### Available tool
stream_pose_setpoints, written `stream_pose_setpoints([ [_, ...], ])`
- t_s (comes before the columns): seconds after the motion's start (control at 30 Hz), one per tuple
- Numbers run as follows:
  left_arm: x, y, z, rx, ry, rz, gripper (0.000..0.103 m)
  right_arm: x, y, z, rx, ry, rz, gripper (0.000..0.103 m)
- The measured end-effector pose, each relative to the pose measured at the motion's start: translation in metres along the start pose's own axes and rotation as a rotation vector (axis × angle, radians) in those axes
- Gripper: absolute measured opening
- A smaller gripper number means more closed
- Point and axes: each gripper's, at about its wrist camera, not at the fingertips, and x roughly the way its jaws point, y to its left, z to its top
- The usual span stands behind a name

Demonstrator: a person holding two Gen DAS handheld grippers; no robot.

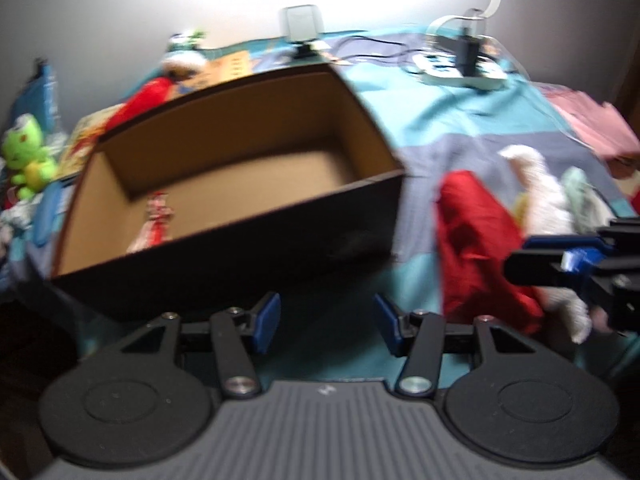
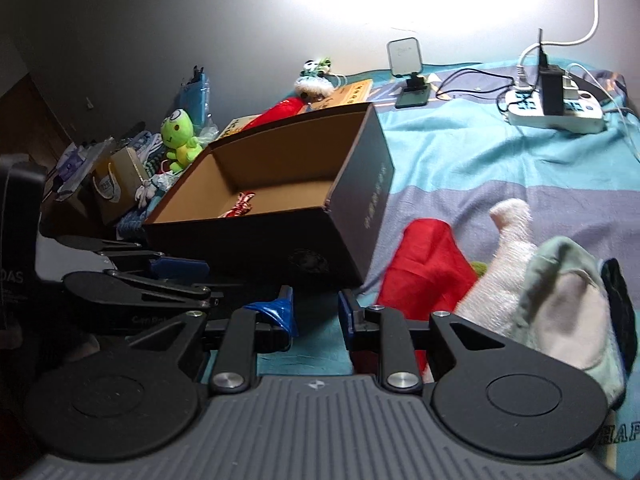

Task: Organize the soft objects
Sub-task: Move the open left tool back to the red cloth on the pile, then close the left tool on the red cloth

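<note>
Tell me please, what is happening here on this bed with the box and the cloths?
A person holds a gripping tool in each hand and is sorting soft things into a dark cardboard box on the bedspread. So far the box holds only one small red-and-white item. The left tool is open and empty in front of the box. The right tool is also empty, jaws slightly apart. A red cloth, a white towel and a pale green piece are still outside.

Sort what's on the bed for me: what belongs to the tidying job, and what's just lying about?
Job: cardboard box, red-and-white item inside it, red cloth, white towel, pale green cloth.

Lying about: power strip, phone stand, green frog plush, book.
</note>
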Motion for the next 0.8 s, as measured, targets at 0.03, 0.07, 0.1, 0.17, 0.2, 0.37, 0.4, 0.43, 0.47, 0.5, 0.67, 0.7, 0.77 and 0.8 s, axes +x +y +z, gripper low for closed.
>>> stream_pose_setpoints([
  [0.03, 0.001, -0.009, -0.002, 0.015, -0.005, -0.039, 0.055, -0.004, -0.006, -0.003, 0.015, 0.002, -0.011, 0.006],
  [0.07, 0.002, -0.017, -0.002, 0.030, -0.011, -0.075, 0.055, -0.008, -0.012, -0.005, 0.028, 0.003, -0.024, 0.007],
  [0.1, 0.002, -0.024, -0.002, 0.046, -0.017, -0.112, 0.056, -0.011, -0.017, -0.006, 0.044, 0.002, -0.043, 0.007],
  [0.17, 0.004, -0.037, 0.000, 0.079, -0.030, -0.176, 0.057, -0.018, -0.030, -0.008, 0.072, -0.007, -0.078, 0.007],
  [0.2, 0.005, -0.042, 0.001, 0.091, -0.038, -0.202, 0.057, -0.023, -0.036, -0.009, 0.089, -0.013, -0.093, 0.007],
  [0.37, 0.026, -0.059, 0.010, 0.094, -0.056, -0.302, 0.059, -0.036, -0.056, -0.008, 0.148, -0.046, -0.130, 0.007],
  [0.4, 0.033, -0.061, 0.012, 0.083, -0.051, -0.304, 0.059, -0.036, -0.058, -0.008, 0.152, -0.051, -0.136, 0.007],
  [0.43, 0.041, -0.062, 0.014, 0.070, -0.044, -0.314, 0.059, -0.035, -0.060, -0.007, 0.161, -0.054, -0.137, 0.007],
  [0.47, 0.047, -0.062, 0.016, 0.058, -0.035, -0.331, 0.059, -0.035, -0.062, -0.007, 0.173, -0.056, -0.131, 0.007],
  [0.5, 0.054, -0.062, 0.017, 0.047, -0.023, -0.344, 0.059, -0.033, -0.064, -0.006, 0.185, -0.056, -0.121, 0.007],
  [0.67, 0.073, -0.063, 0.016, 0.026, 0.000, -0.362, 0.059, -0.013, -0.066, 0.003, 0.205, -0.040, -0.102, 0.008],
  [0.7, 0.076, -0.062, 0.015, 0.021, 0.003, -0.372, 0.044, -0.007, -0.066, 0.005, 0.210, -0.029, -0.099, 0.008],
  [0.77, 0.082, -0.058, 0.014, 0.000, 0.024, -0.393, 0.019, 0.003, -0.067, 0.008, 0.221, -0.009, -0.092, 0.008],
  [0.8, 0.084, -0.056, 0.013, -0.006, 0.029, -0.397, 0.016, 0.009, -0.067, 0.010, 0.225, 0.000, -0.088, 0.008],
])
